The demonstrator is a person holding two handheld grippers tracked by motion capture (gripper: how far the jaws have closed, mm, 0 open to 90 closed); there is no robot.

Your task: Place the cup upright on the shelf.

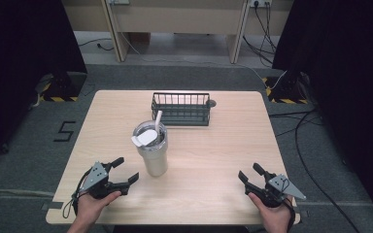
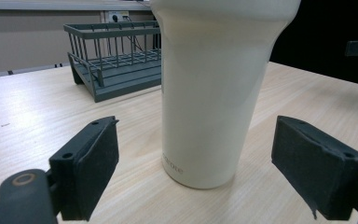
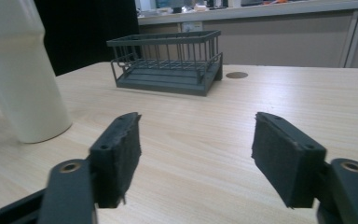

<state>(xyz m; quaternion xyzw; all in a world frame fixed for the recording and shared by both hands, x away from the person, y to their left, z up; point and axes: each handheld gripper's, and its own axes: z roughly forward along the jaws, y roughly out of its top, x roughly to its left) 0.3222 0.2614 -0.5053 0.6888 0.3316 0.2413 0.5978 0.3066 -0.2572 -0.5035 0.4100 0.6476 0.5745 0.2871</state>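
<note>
A tall cream tumbler stands upright at the middle of the high view, on the pale wooden counter, with a clear lid and a white straw rising from it. Behind it, toward the upper middle of the frame, sits a dark wire basket, well apart from the cup and seemingly empty.

The left tongs rest at the lower left, released, jaws spread wide and pointed at the tumbler; in the left gripper view the cup's narrow lower body stands between the two pads but touches neither. The right tongs lie at the lower right, likewise released and holding nothing.

The tumbler looks rigid and smooth-walled, probably insulated metal, so likely slippery and somewhat top-heavy. Whether it holds liquid cannot be told. The tapered lower section seems the best place to grip, squarely and level, keeping clear of the lid and the flimsy straw.
</note>
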